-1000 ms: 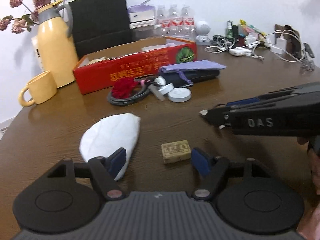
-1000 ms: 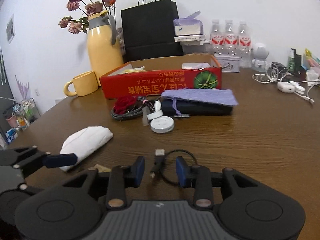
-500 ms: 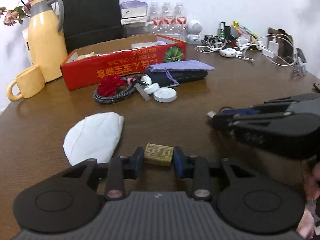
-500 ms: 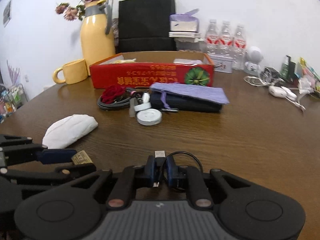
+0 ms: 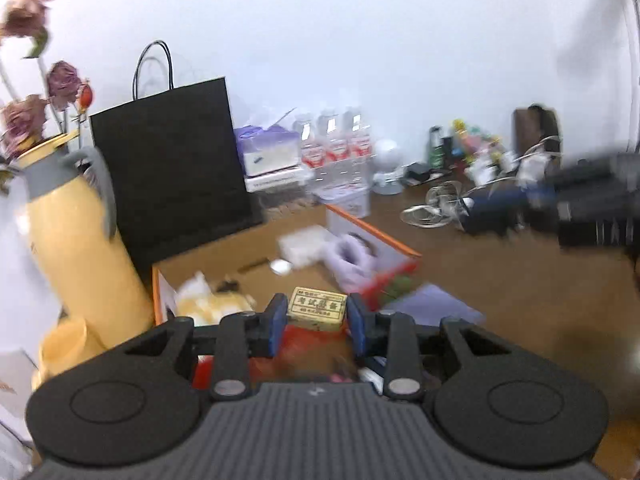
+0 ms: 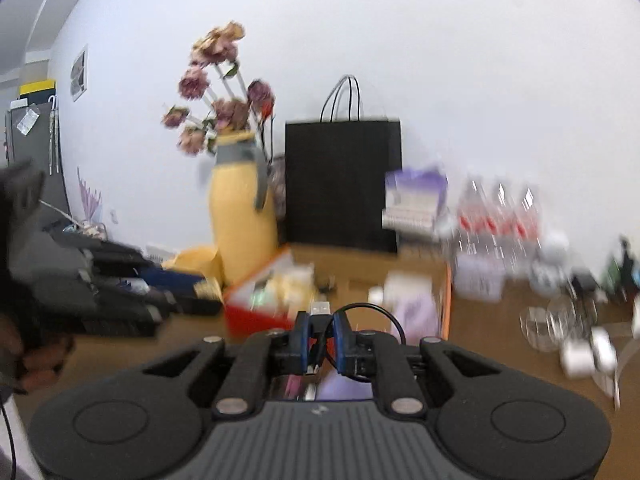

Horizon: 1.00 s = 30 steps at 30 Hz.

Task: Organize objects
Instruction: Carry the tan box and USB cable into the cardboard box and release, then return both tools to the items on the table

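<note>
Eraser [image 5: 317, 309] in left claw [image 5: 316, 316]; cable [image 6: 320, 312] in right claw [image 6: 320, 334].

Black ribbed left tool [image 5: 316, 320], blue pads [image 5: 276, 326], silver screws, matching right tool [image 6: 320, 334]

Not much to read here, most of it is motion blur. The one clear bit is the small tan rectangular eraser [image 5: 317, 309], just below the middle of the left wrist view: its top face has a dark framed label with four big Chinese characters, something like 考试…备, and a line of tiny print under them that's too small to make out. The red labels on the clear plastic water bottles [image 5: 335, 151] are smeared.
</note>
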Available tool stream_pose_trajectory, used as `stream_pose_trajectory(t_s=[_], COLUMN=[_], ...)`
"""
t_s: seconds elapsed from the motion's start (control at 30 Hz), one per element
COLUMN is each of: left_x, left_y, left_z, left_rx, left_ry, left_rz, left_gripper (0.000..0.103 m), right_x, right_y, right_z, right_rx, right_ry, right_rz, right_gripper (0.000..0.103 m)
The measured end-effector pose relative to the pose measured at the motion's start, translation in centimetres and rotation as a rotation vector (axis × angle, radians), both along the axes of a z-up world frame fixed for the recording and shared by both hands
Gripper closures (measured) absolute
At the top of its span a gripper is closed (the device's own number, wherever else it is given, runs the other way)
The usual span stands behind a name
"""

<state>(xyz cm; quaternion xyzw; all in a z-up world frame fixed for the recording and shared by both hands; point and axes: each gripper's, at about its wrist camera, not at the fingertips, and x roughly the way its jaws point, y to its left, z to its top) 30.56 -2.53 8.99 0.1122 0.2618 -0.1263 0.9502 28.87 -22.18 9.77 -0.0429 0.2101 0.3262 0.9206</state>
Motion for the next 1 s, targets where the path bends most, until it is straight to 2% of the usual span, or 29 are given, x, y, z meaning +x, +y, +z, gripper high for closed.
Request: stream_pose_trajectory(t_s=[0.07, 0.13, 0.27, 0.4, 0.47, 0.5, 0.53, 0.57, 0.67, 0.77, 0.87, 0.9, 0.93, 1.0], left_x=[5.4, 10.5, 19.5, 24.0, 24.9, 25.0, 24.7, 24.1, 22.0, 19.0, 14.7, 13.0, 11.6, 7.7], left_y=[0.3, 0.9, 3.0, 3.9, 4.6, 4.9, 5.4, 5.8, 6.7, 7.4, 6.9, 6.6, 6.2, 5.2], left_z=[-1.4, -2.9, -6.5, -9.0, -9.8, -9.8, -9.5, -9.0, -6.6, -3.2, 0.0, 0.7, 1.1, 0.9], left_rx=[0.014, -0.012, -0.088, -0.084, -0.098, -0.111, -0.130, -0.148, -0.165, -0.177, -0.155, -0.150, -0.143, -0.119], left_ry=[0.056, 0.126, 0.264, 0.332, 0.351, 0.349, 0.334, 0.314, 0.250, 0.169, 0.059, 0.029, 0.005, -0.024], left_rz=[0.049, 0.088, 0.144, 0.180, 0.196, 0.195, 0.194, 0.193, 0.189, 0.199, 0.202, 0.191, 0.170, 0.153], left_gripper=[0.070, 0.070, 0.070, 0.069, 0.060, 0.057, 0.055, 0.053, 0.053, 0.049, 0.035, 0.023, 0.015, 0.015], right_x=[5.3, 11.6, 23.1, 30.1, 31.7, 31.9, 32.0, 32.0, 30.8, 29.3, 26.4, 25.1, 23.6, 19.6], right_y=[2.9, 6.3, 11.5, 14.7, 16.0, 16.2, 16.4, 16.4, 15.5, 13.8, 11.9, 11.1, 10.4, 9.1], right_z=[1.1, 0.5, -4.1, -8.4, -9.8, -10.4, -10.7, -10.7, -10.3, -8.2, -5.2, -4.0, -3.0, -2.0], right_rx=[-0.034, -0.081, -0.080, -0.035, -0.020, -0.018, -0.021, -0.022, -0.005, 0.003, 0.023, 0.030, 0.031, 0.022], right_ry=[0.003, 0.048, 0.248, 0.400, 0.439, 0.445, 0.448, 0.439, 0.396, 0.342, 0.279, 0.252, 0.223, 0.162], right_rz=[-0.005, -0.025, -0.061, -0.086, -0.086, -0.095, -0.094, -0.091, -0.090, -0.114, -0.120, -0.113, -0.103, -0.092], right_gripper=[0.092, 0.092, 0.092, 0.091, 0.086, 0.079, 0.067, 0.062, 0.060, 0.060, 0.059, 0.058, 0.052, 0.046])
